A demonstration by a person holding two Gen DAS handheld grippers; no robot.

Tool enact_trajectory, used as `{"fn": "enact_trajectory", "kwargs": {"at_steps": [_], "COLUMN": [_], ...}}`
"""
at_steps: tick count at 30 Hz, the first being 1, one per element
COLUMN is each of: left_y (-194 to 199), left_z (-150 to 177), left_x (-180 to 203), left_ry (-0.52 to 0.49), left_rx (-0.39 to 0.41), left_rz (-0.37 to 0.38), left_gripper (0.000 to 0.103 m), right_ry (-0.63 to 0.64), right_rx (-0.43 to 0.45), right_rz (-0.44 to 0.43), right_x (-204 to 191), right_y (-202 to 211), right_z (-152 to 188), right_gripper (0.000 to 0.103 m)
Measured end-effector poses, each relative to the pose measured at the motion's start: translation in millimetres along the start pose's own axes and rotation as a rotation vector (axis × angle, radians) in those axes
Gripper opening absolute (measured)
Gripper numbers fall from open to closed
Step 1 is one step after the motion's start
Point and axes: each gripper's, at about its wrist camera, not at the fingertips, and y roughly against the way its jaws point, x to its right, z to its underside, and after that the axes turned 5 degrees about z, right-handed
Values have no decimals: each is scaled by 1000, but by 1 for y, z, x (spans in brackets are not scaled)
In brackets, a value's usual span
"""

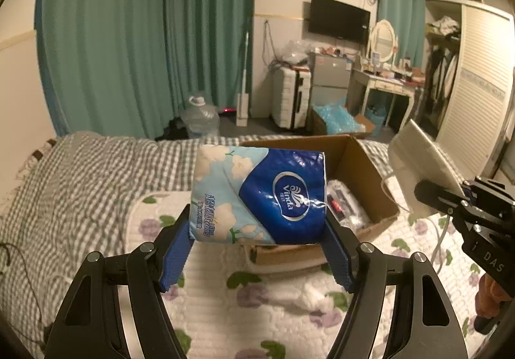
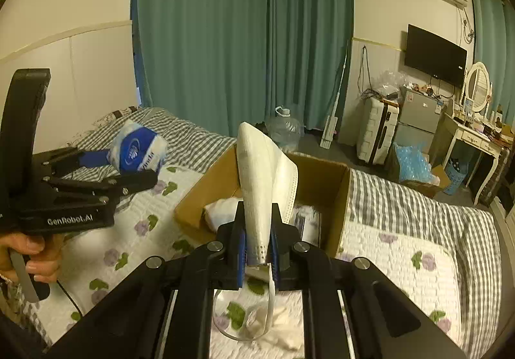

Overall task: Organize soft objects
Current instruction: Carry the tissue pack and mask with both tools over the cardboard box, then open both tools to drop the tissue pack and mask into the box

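Tissue pack (image 1: 257,194): pinched across its short sides between the blue pads of the left gripper (image 1: 259,241); jaws spread wide, pressed onto the wrapper. Held in the air over the near edge of the box (image 1: 363,172), clear of the quilt (image 1: 225,304).

Pack, right view: same pack (image 2: 138,151) seen well left of the box (image 2: 328,178), out in front of the left gripper (image 2: 128,165).

Mask (image 2: 267,178): white face mask, folded, clamped at its lower end by the right gripper (image 2: 259,249); jaws nearly together, only the mask between them. Ear loop hangs below the jaws.

Mask, left view: pale sheet (image 1: 421,165) standing up from the right gripper (image 1: 447,198), just right of the box.

Box contents: a plastic-wrapped item (image 1: 347,204) and something white (image 2: 222,209) already lie inside; neither can be identified.

Step (judgement): both hands loaded, carry phase, release into the box not yet done.

Next move (judgement): bring each item over the opening, lower below the rim, then part the jaws. One hand at a time, since the two grippers would crowd the opening.

Pack orientation: long axis roughly level, running left-right between the jaws; logo face toward the camera, tilted slightly.

Mask orientation: long axis near upright, leaning a little away over the box; free end points up.

Risk (judgement): the limp mask may catch on a pad at release.
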Motion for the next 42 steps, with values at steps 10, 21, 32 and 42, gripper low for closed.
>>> {"fn": "enact_trajectory", "kwargs": {"at_steps": [10,21,32,42], "left_y": [-50,-104,-137,-134], "left_z": [-17,-22,-15,-23], "left_x": [7,16,30,34], "left_ry": [-41,-28,-64,-123], "left_rx": [-23,-97,-157,-117], "left_rz": [-18,2,-8,-41], "left_gripper": [72,73,74,84], "right_ry": [-2,-8,19,13], "right_rx": [-21,-87,-191,-144], "right_rz": [19,32,33,51], "right_x": [18,32,34,35], "right_y": [-48,-96,-130,-115], "right_z": [-2,8,24,17], "right_gripper": [11,11,11,47]}}
